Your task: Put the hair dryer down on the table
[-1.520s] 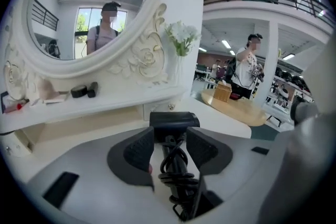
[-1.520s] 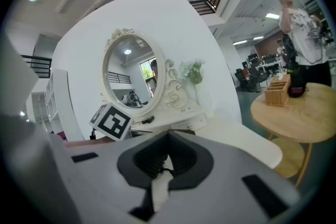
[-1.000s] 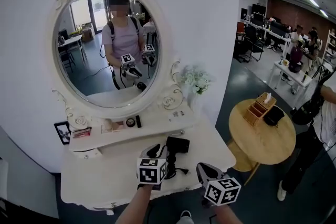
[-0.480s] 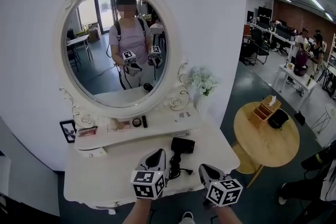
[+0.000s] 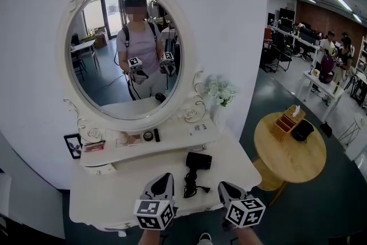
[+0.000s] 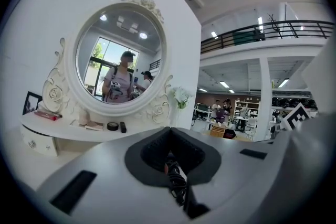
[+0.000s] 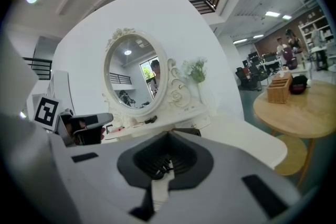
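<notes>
Since the hair dryer [image 5: 195, 160] already lies on the table [image 5: 114, 189], cord [image 5: 189, 183] trailing forward, the set-down looks complete; left gripper [image 5: 164, 177] and right gripper [image 5: 223, 186] hover near the front edge, jaws pressed together, empty; any retreat should avoid snagging that cord.

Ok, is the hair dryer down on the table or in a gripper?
Down. The hair dryer lies on the table, touching neither left gripper nor right gripper.

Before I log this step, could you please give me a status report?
Left gripper shut, empty; right gripper shut, empty. Black hair dryer lying on white dressing table, black cord beside it. Nothing in the way.
</notes>
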Available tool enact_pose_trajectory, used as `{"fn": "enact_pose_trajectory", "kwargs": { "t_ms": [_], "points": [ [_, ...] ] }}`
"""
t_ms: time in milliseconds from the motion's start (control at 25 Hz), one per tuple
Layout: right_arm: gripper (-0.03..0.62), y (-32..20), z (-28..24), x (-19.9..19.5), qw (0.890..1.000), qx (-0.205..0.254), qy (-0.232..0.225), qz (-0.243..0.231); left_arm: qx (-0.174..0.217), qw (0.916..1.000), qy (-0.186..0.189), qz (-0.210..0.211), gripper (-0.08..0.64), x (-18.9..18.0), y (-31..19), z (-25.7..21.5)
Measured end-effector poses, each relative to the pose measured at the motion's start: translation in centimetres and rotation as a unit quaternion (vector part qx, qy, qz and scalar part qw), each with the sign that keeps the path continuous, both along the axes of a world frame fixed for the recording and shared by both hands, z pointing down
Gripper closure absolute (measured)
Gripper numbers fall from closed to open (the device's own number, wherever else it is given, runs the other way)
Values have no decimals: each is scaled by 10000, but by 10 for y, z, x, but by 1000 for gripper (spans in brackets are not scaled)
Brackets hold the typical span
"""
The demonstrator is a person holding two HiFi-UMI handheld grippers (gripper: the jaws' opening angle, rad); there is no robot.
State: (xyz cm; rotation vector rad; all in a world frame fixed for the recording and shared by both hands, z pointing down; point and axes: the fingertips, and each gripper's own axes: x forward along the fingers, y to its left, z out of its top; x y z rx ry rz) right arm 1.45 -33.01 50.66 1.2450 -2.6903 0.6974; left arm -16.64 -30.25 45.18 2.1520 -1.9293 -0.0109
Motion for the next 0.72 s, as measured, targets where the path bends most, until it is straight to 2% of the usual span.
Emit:
{"fn": "enact_pose_trajectory", "kwargs": {
  "t_ms": [320, 720],
  "points": [
    [591, 1, -3, -7, 9999, 49, -6, -106, -1, 10000, -50, -84, 558, -10, 4, 2],
    [591, 1, -5, -6, 9993, 188, 192, -251, -90, 9999, 44, 63, 558, -1, 7, 10]
  ]
}}
